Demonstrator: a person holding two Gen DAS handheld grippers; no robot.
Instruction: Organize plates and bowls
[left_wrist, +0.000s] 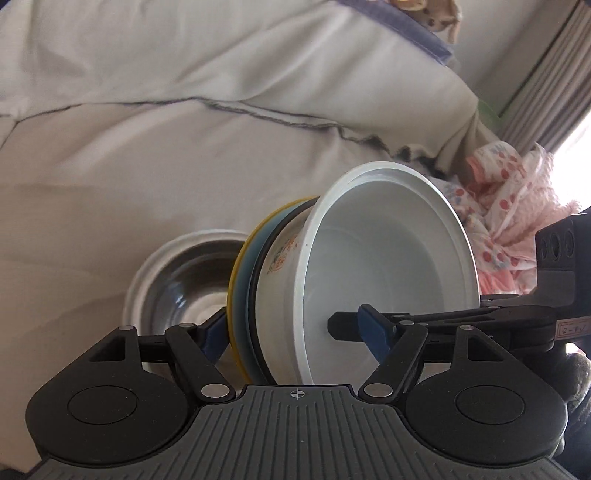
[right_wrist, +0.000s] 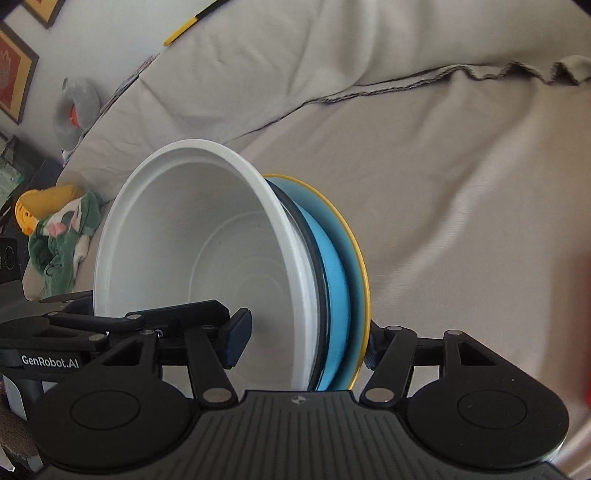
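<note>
Gripping the stack (left_wrist: 280, 295) of white bowl (right_wrist: 192, 258) and blue plate (right_wrist: 338, 295), I have both jaws clenched on it above the bed (left_wrist: 110, 184).

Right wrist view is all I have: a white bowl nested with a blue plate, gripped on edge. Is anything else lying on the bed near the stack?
Observer: Yes. The left wrist view shows a steel bowl lying on the sheet just beyond the stack's yellow-rimmed plate.
Operator: Is the left tool on the stack too?
Observer: Yes. The left tool clamps across the whole stack, one finger inside the white bowl and the other behind the yellow-rimmed plate.
Operator: Is the white bowl plain on the outside?
Observer: The bowl nested under it has a floral print on its side, which your view hides.
Operator: Anything past the stack on that side?
Observer: Pink dotted fabric lies bunched there.
</note>
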